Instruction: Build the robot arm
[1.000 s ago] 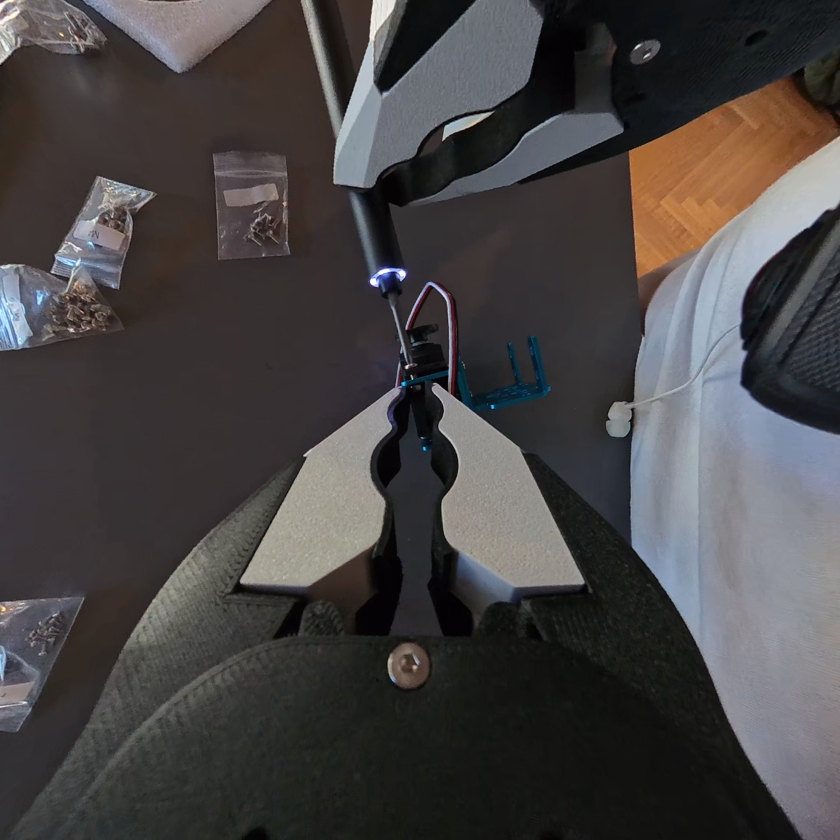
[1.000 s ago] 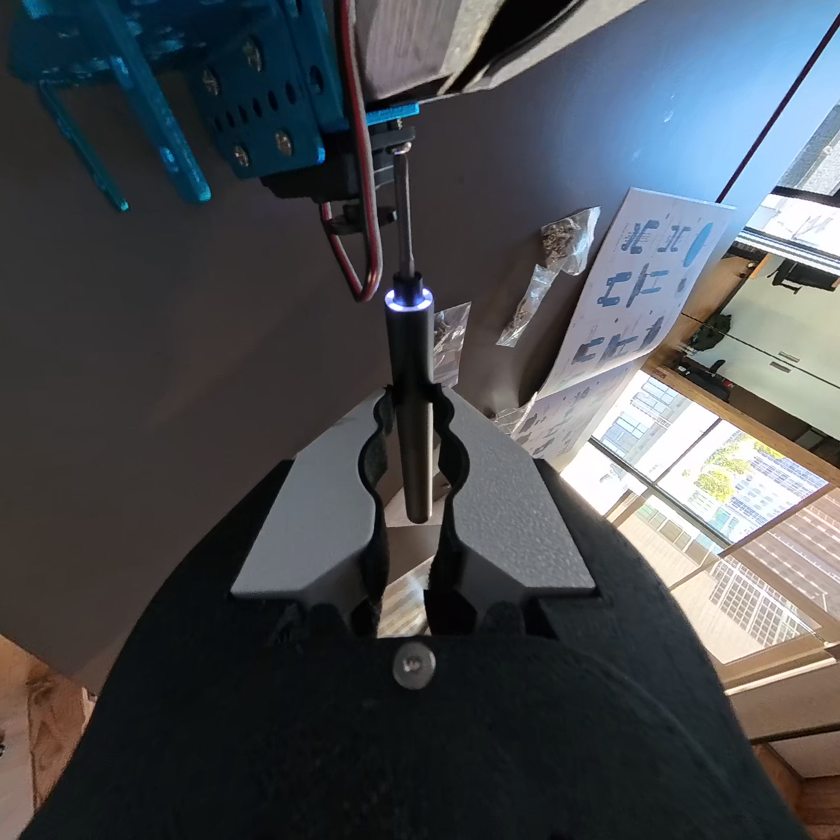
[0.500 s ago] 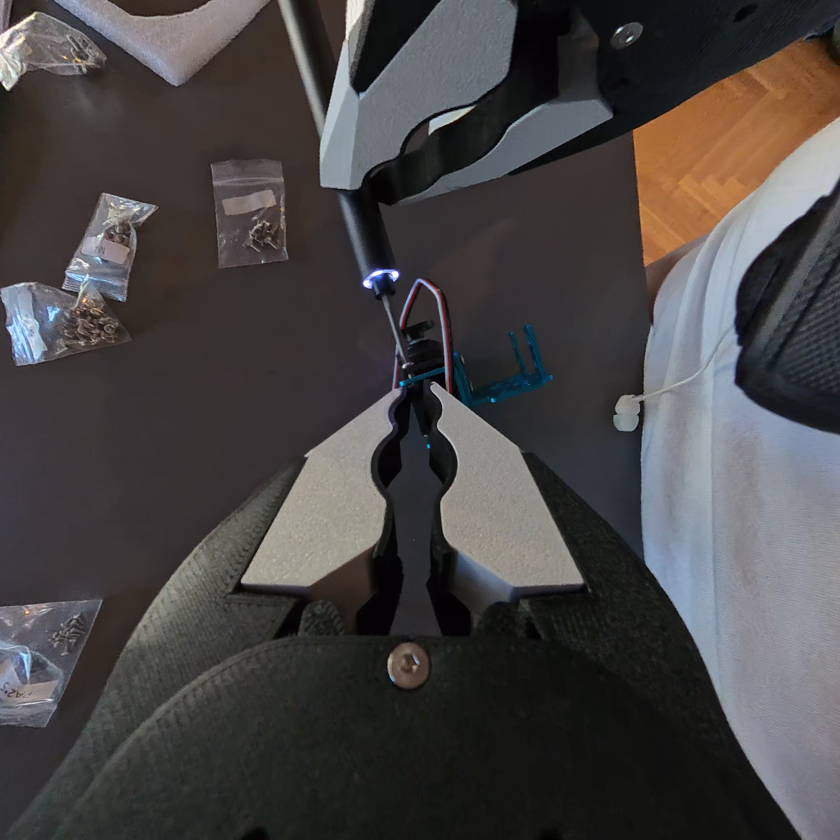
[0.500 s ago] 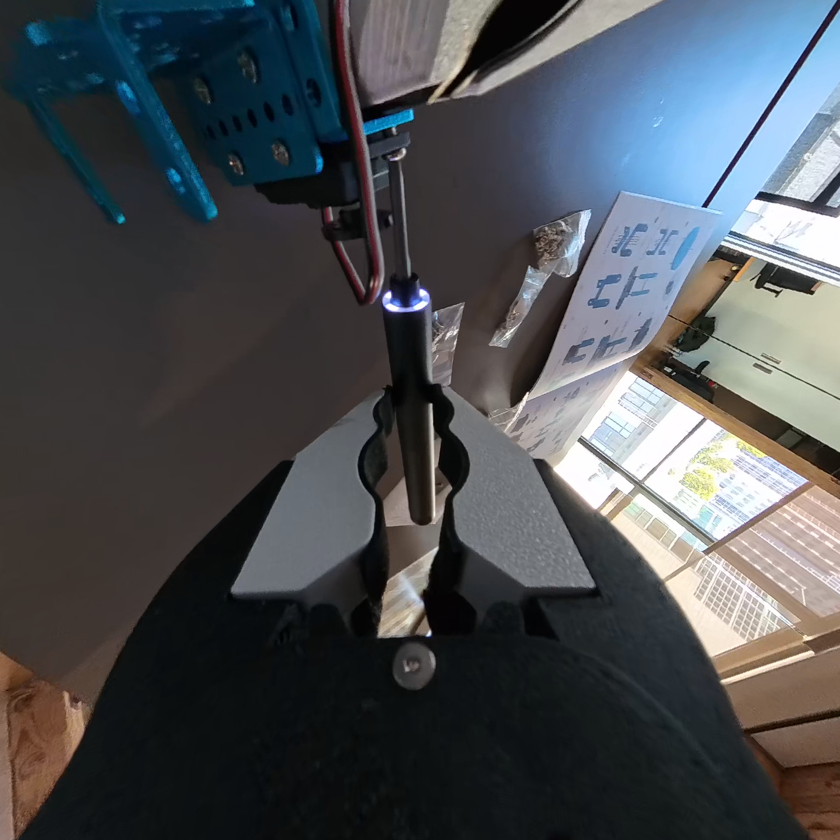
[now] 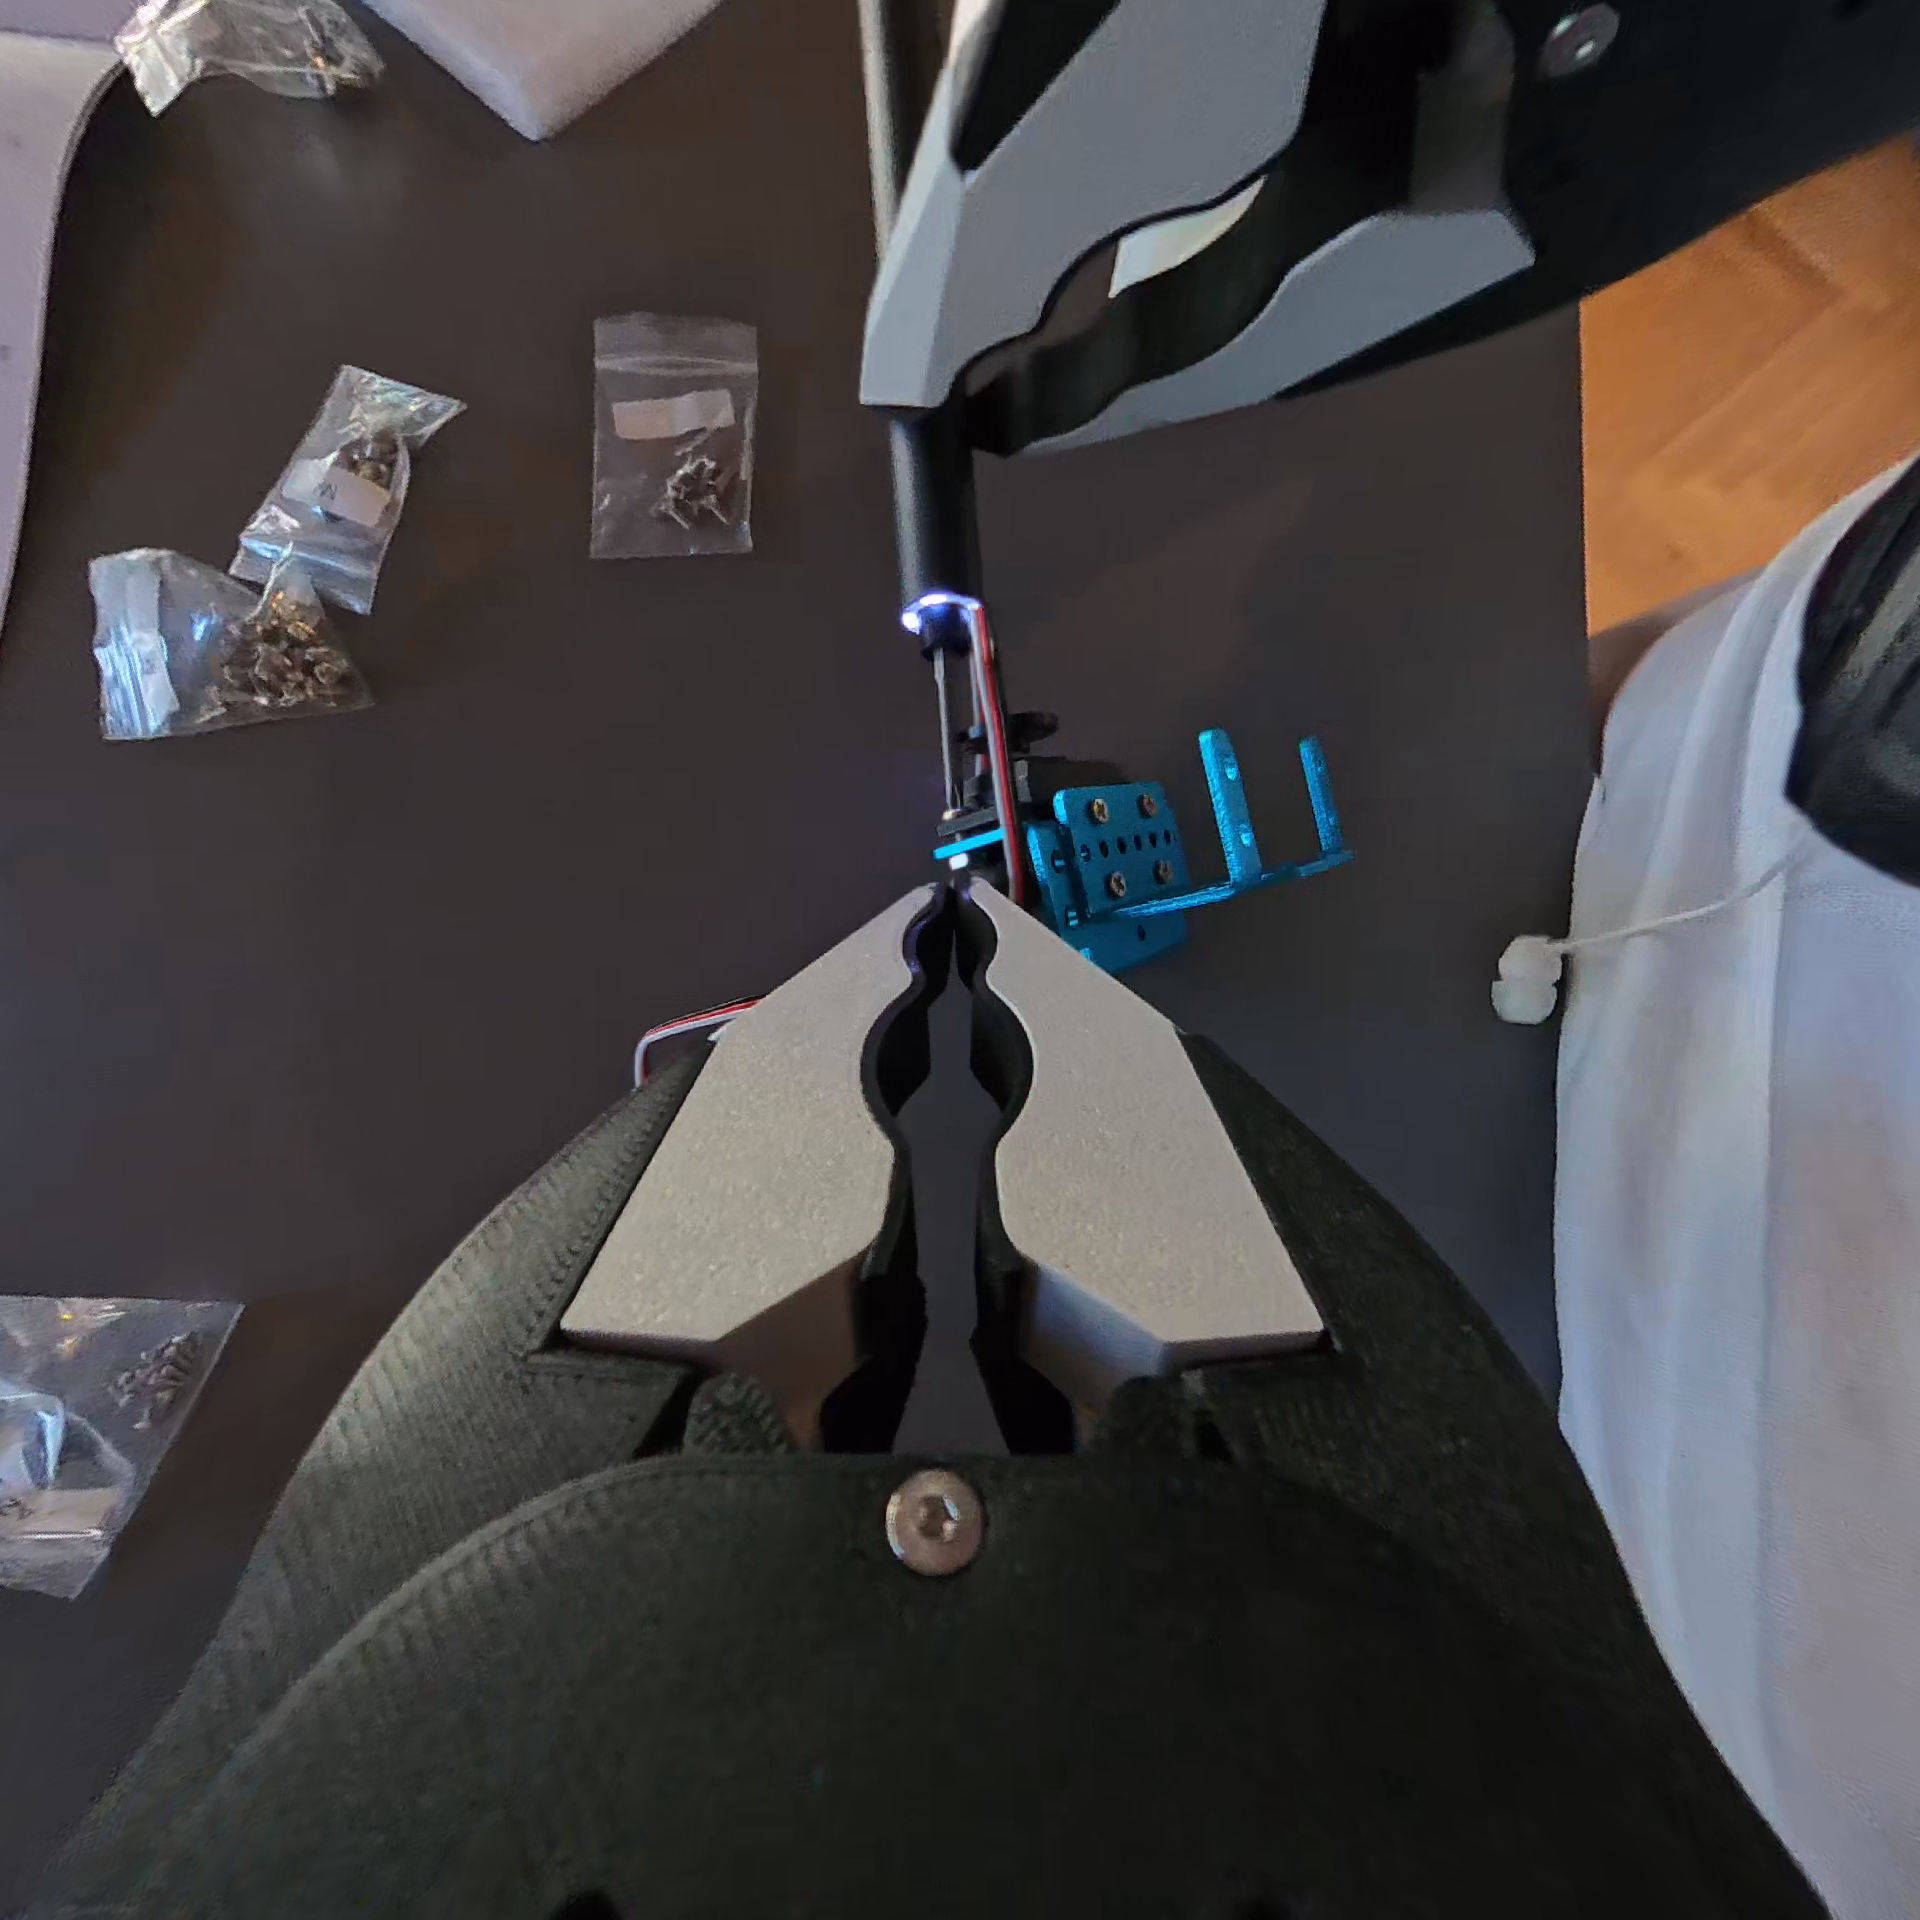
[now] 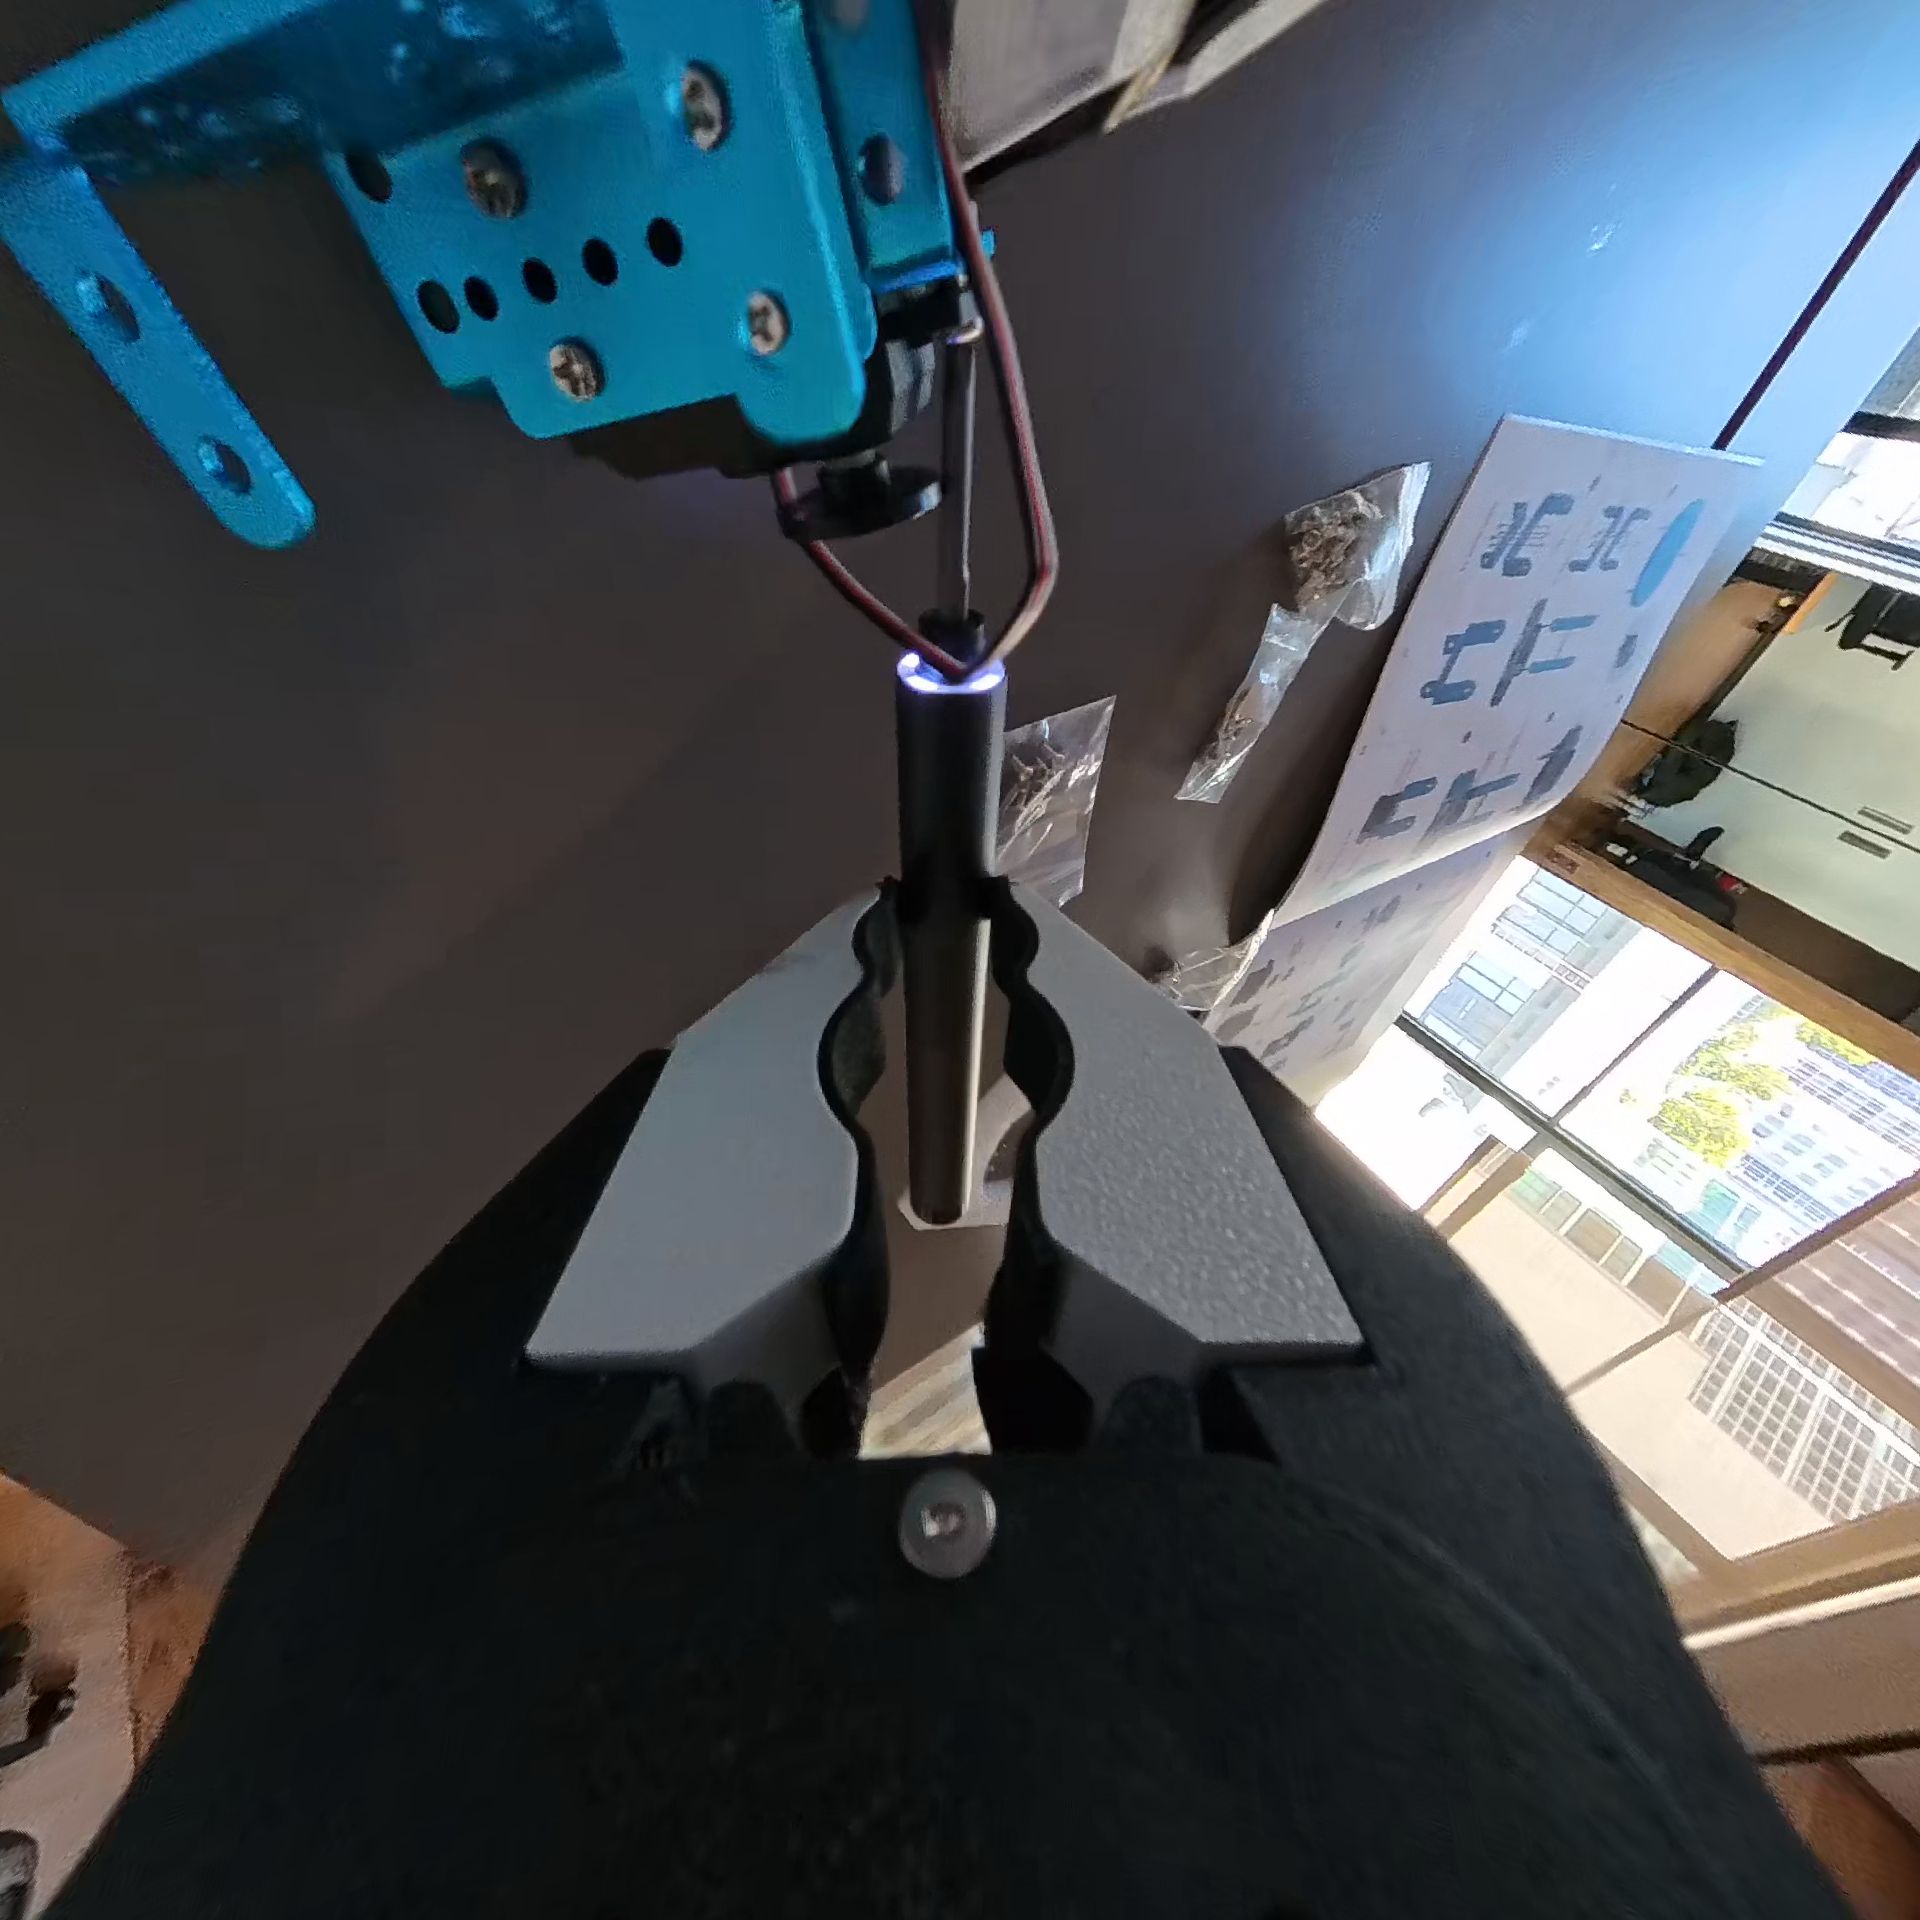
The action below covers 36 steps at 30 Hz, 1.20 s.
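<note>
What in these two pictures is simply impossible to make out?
- Left wrist view: what the left gripper pinches; its closed fingertips cover the blue bracket's edge.
- Right wrist view: where the screwdriver tip lands; the black motor hides it.
- Both views: contents of the small bags, too small.
- Right wrist view: the bracket's top, cut off by the edge.

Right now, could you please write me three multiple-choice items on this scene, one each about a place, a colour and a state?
1. Where does the metal bracket sit?
A. just beyond the left gripper
B. on the wooden floor
C. inside a plastic bag

2. What colour is the bracket?
A. red
B. blue
C. yellow

3. How does the right gripper stand?
A. wide open, empty
B. out of view
C. shut on the electric screwdriver

Answers: 1 A, it sits at the fingertips, over the dark table. 2 B, both views show blue. 3 C, its fingers clamp the barrel.
</note>
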Tool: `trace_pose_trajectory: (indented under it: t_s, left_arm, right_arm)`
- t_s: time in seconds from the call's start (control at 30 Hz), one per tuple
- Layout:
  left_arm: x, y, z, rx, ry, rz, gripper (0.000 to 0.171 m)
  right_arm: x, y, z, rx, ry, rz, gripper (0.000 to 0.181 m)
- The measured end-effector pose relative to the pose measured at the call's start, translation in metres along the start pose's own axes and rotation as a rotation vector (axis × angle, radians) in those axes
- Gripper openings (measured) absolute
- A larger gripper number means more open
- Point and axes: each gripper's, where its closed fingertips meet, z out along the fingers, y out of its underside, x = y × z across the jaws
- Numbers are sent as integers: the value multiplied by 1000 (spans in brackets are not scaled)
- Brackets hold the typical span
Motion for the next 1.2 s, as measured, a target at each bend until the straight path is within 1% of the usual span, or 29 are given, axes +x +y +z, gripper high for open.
trace_pose_trajectory:
  t_s: [0.13, 0.27, 0.57, 0.73, 0.87, 0.97, 1.03, 1.13, 1.2]
  left_arm:
    - [-7, 0, 0, 16, -13, -30, 0]
    - [-13, 4, 0, -3, -60, -6, 0]
    - [-12, 6, 4, 0, -73, -7, 0]
    - [-21, 9, 1, 12, -105, -31, 0]
    - [-28, 9, -9, 69, -110, -96, 0]
    - [-30, 2, -21, 141, -105, -153, 14]
    - [-26, -7, -31, 204, -91, -188, 31]
    - [-15, -19, -45, 304, -87, -195, 49]
    - [-6, -24, -49, 332, -103, -193, 57]
  right_arm:
    - [0, 1, 7, 3, -7, 18, 17]
    - [-2, 0, 13, 8, -13, 22, 17]
    - [-7, 2, 17, 12, -22, 56, 17]
    - [-9, 10, 22, 6, -24, 110, 17]
    - [-10, 26, 23, 9, -13, 198, 17]
    - [-15, 39, 21, 35, 2, 276, 17]
    - [-21, 48, 21, 51, 16, 315, 17]
    - [-35, 60, 25, 66, 17, 352, 17]
    - [-41, 65, 28, 75, 18, 343, 18]
